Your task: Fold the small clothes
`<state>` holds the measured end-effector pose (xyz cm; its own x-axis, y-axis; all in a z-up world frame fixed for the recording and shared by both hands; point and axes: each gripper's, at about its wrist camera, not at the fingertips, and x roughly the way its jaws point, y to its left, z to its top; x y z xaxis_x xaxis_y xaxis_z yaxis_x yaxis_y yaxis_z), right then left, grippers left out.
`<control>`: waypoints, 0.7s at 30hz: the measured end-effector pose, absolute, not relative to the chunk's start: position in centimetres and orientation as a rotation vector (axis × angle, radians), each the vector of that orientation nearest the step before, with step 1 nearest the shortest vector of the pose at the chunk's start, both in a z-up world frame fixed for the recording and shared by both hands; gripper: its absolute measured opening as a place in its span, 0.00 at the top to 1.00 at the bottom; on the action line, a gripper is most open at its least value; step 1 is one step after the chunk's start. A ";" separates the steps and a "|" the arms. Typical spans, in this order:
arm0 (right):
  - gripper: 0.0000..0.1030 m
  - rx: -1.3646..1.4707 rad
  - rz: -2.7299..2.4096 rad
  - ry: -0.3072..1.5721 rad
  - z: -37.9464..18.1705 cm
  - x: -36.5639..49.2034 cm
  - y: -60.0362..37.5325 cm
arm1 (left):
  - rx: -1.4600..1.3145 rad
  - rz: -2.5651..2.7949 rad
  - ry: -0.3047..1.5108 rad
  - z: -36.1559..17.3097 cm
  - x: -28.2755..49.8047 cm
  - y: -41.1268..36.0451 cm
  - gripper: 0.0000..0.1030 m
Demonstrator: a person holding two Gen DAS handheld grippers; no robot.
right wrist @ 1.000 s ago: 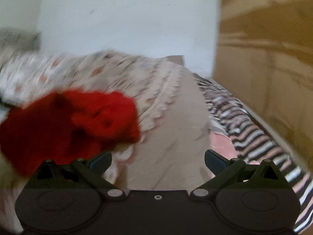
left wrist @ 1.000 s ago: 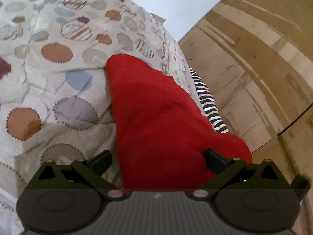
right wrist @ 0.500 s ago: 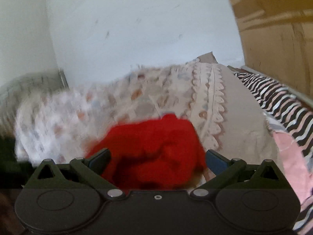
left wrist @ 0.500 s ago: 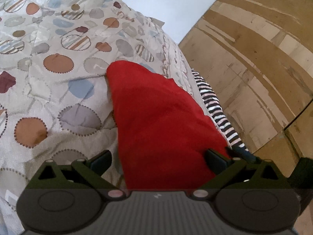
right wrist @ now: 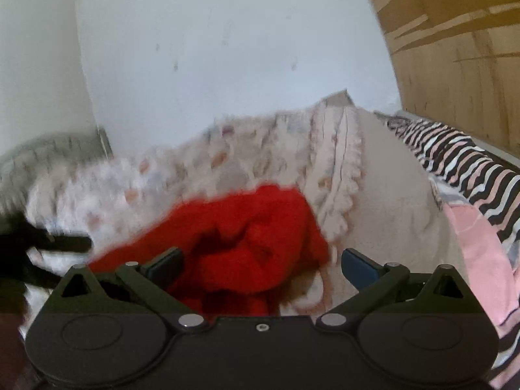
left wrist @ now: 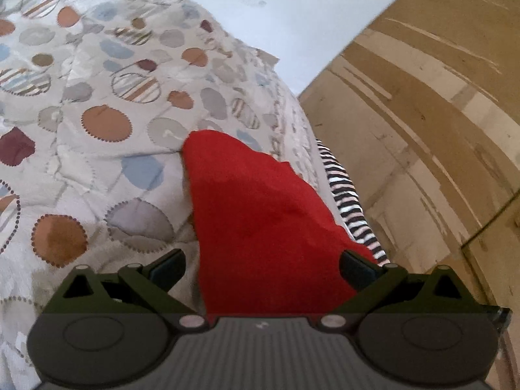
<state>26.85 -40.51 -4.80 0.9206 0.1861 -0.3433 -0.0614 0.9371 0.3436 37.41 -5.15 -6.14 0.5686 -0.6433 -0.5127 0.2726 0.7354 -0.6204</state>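
1. Left wrist view had the soft red fleece-looking garment (left wrist: 260, 221) lying on the pale quilted bedspread with brown, grey and blue circles (left wrist: 97, 162), running from about 12 o'clock straight down to 6 o'clock, right between the fingers of the left gripper (left wrist: 261, 265). Both fingers stood wide apart with the cloth passing between them, pinching nothing.

2. Right wrist view was pretty blurry, but the same red garment (right wrist: 247, 243) sat bunched up at roughly 7 o'clock to centre, with dark folds in it. The right gripper (right wrist: 261, 265) was spread wide too; its left finger (right wrist: 165, 261) looked to be over the cloth, its blue-padded right one (right wrist: 359, 266) was off it over the beige sheet (right wrist: 390, 195). Touching or not, couldn't tell.

3. A black, white and pink striped cloth (right wrist: 461, 169) ran along the 2 to 3 o'clock edge by the brown wooden panel (left wrist: 422, 113).

4. Handling guess: light, limp, thick-ish knit or fleece. It looked like it would sag and bunch, not slip, and nothing about it seemed breakable.

5. Where I'd have grabbed: a single-layer edge or corner, like the narrow tip at 12 o'clock in the left view, one gripper per corner. Pinching the lumpy middle would probably have caught several layers.
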 end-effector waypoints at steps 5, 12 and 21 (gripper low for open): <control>0.01 0.451 0.139 0.427 -4.5 31.2 -42.3 | -0.491 -0.588 0.847 -6.9 38.3 -6.1 0.01; 0.12 0.495 0.179 0.553 -6.9 37.8 -42.4 | -0.443 -0.602 0.836 -7.4 37.9 -7.3 0.00; 0.15 0.507 0.179 0.559 -9.9 38.0 -42.2 | -0.544 -0.659 0.890 -9.6 38.6 -7.3 0.00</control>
<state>38.05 -42.17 -9.90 0.8364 0.2964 -0.4610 -0.0270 0.8624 0.5054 38.65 -7.28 -9.59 0.4610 -0.7169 -0.5230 0.2910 0.6789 -0.6741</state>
